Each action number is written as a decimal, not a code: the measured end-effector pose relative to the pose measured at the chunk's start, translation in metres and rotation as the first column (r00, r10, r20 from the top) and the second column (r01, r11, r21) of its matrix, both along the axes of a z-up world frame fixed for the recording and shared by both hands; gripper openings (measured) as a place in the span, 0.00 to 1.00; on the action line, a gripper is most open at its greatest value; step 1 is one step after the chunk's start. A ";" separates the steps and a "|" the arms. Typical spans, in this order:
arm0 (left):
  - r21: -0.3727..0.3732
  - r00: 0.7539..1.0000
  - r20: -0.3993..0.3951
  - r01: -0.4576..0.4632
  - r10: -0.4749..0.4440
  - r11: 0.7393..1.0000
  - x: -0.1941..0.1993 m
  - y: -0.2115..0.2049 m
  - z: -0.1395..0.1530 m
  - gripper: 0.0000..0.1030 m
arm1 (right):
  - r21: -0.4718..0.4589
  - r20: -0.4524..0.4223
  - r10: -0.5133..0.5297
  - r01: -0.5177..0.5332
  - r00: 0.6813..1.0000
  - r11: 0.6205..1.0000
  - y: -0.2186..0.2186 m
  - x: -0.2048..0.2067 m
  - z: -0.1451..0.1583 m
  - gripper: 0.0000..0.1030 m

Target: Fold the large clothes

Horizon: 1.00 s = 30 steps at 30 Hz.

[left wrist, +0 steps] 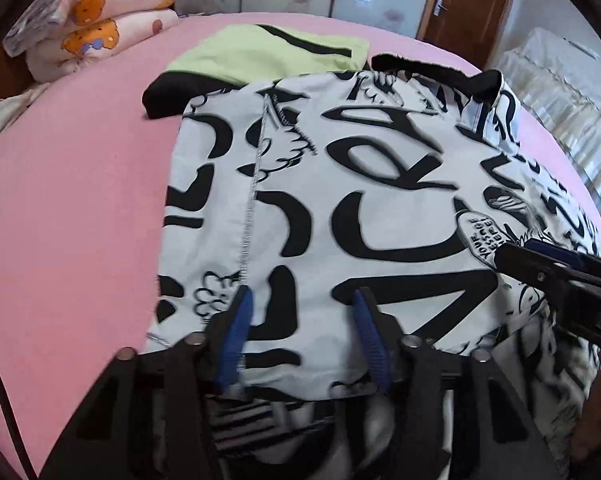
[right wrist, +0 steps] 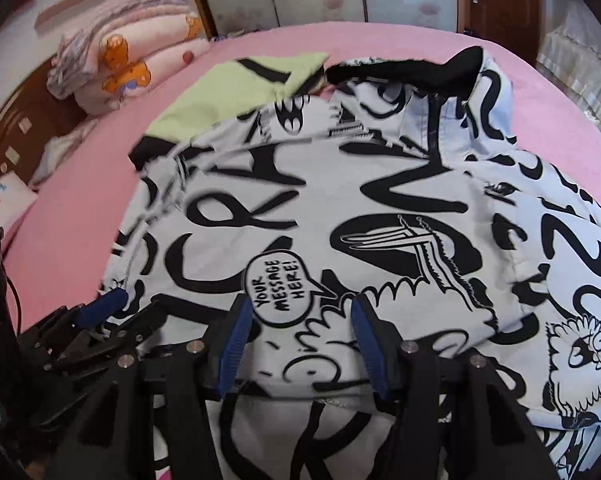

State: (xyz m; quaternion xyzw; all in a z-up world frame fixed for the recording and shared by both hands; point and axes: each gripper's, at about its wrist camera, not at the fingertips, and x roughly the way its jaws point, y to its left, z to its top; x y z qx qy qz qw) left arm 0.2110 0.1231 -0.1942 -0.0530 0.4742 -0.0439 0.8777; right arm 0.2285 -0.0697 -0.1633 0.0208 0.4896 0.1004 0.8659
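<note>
The pink bed (left wrist: 72, 184) has lots of bare sheet on the left side of the black-and-white shirt (left wrist: 340, 184), so a hand-held gripper could pass there. Behind the shirt, a green cloth (left wrist: 268, 54) lies touching it and blocks the way back. Beyond that, a strip of bare pink runs along the far edge. A pile of folded blankets (left wrist: 96, 28) fills the far left corner. On the right, only a thin strip of pink shows beside the shirt. The shirt covers the middle.
</note>
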 end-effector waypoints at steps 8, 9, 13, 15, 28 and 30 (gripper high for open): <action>-0.060 0.999 -0.012 0.040 -0.041 0.997 0.000 0.016 0.001 0.37 | -0.233 0.046 -0.168 0.174 0.985 0.957 -0.064 0.008 -0.018 0.47; -0.053 0.999 -0.012 0.041 -0.041 0.998 0.001 0.015 0.001 0.37 | -0.216 0.039 -0.190 0.194 0.981 0.957 -0.078 0.008 -0.019 0.48; -0.038 0.999 -0.012 0.035 -0.036 0.999 0.002 0.012 0.001 0.37 | -0.206 0.014 -0.277 0.274 0.961 0.940 -0.120 0.006 -0.020 0.48; -0.033 0.999 -0.020 0.034 -0.034 0.999 0.002 0.011 0.002 0.37 | -0.138 -0.017 -0.286 0.281 0.958 0.950 -0.131 0.004 -0.019 0.48; 0.059 1.000 -0.009 0.013 -0.012 0.998 -0.020 -0.001 0.028 0.78 | -0.057 -0.037 -0.304 0.301 0.952 0.952 -0.135 -0.022 -0.002 0.48; 0.058 1.000 -0.015 0.010 -0.009 0.998 -0.026 -0.001 0.032 0.78 | -0.043 -0.038 -0.305 0.303 0.952 0.952 -0.135 -0.029 0.002 0.48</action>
